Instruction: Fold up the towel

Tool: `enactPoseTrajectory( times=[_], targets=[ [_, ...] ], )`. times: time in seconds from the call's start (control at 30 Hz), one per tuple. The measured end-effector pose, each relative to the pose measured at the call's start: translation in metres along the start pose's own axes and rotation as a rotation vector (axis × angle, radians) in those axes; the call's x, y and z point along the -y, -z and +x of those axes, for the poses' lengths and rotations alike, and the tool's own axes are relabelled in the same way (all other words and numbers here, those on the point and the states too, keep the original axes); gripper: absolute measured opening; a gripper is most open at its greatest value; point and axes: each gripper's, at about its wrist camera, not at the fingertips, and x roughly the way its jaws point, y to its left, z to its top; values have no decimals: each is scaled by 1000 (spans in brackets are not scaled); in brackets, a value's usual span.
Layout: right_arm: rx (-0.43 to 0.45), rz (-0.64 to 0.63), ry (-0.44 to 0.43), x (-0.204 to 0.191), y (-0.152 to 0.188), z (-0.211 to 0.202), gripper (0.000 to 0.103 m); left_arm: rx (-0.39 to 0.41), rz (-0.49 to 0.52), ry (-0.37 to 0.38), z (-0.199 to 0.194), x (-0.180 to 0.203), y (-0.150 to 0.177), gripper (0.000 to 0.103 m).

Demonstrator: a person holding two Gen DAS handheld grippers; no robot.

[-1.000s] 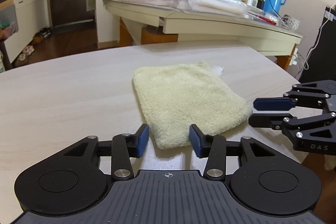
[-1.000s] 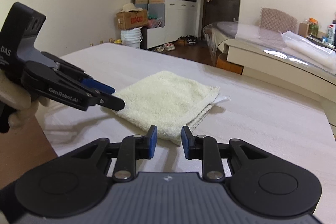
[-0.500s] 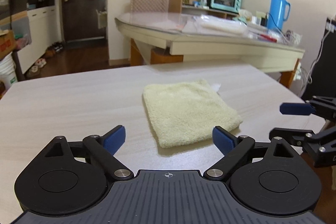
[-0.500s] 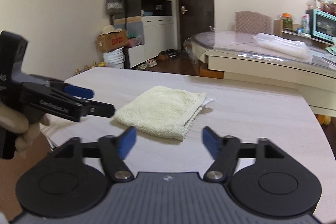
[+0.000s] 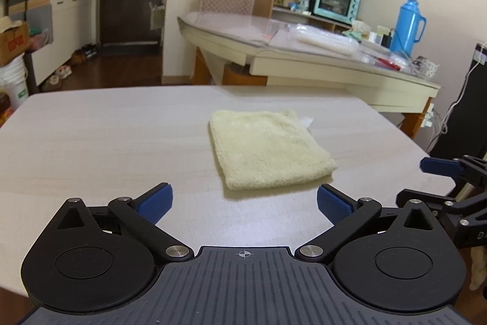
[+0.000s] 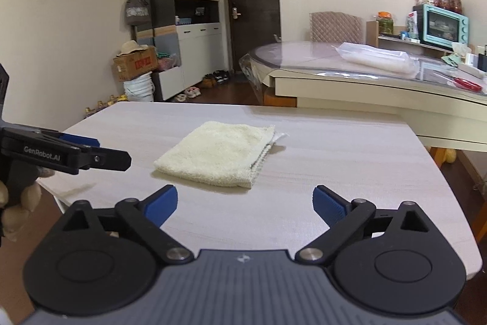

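A pale yellow towel [image 5: 268, 151] [image 6: 219, 154] lies folded into a thick square on the light wooden table [image 5: 91, 142] [image 6: 334, 172]. My left gripper [image 5: 243, 197] hangs short of the towel's near edge, its jaws opening wide with nothing between them. My right gripper [image 6: 245, 200] also hangs short of the towel at its other side, jaws likewise opening and empty. In the left wrist view the right gripper [image 5: 412, 181] shows at the right edge. The left gripper [image 6: 112, 153] reaches in from the left of the right wrist view, held by a hand.
Behind the table stands a second, cream table [image 5: 304, 60] under a plastic sheet, bearing a teal oven [image 5: 334, 2] and a blue flask [image 5: 406, 26]. A cardboard box [image 6: 135, 66] on a white bucket stands by the cabinets. The table's near edge lies close under both grippers.
Both grippers have drawn back and up from the towel's near edge, and their jaws have spread from narrow to wide. The towel lies still, let go.
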Motion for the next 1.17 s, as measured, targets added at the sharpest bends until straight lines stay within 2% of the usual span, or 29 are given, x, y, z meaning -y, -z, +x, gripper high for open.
enactPoseTrajectory(
  times=[0.07, 0.23, 0.6, 1.1, 1.17],
  targets=[
    [-4, 6, 14, 1, 1, -2, 97, -6, 6, -21, -1, 4, 1, 103],
    [-19, 21, 30, 4, 5, -1, 97, -19, -19, 6, 1, 5, 2, 103],
    [-23, 5, 41, 1, 4, -1, 97, -28, -61, -30, 9, -1, 5, 103],
    [-32, -14, 19, -7, -1, 4, 97, 10, -5, -36, 0, 8, 3, 103],
    [-34, -16, 20, -8, 0, 5, 97, 5, -6, -17, 1, 8, 3, 103]
  ],
)
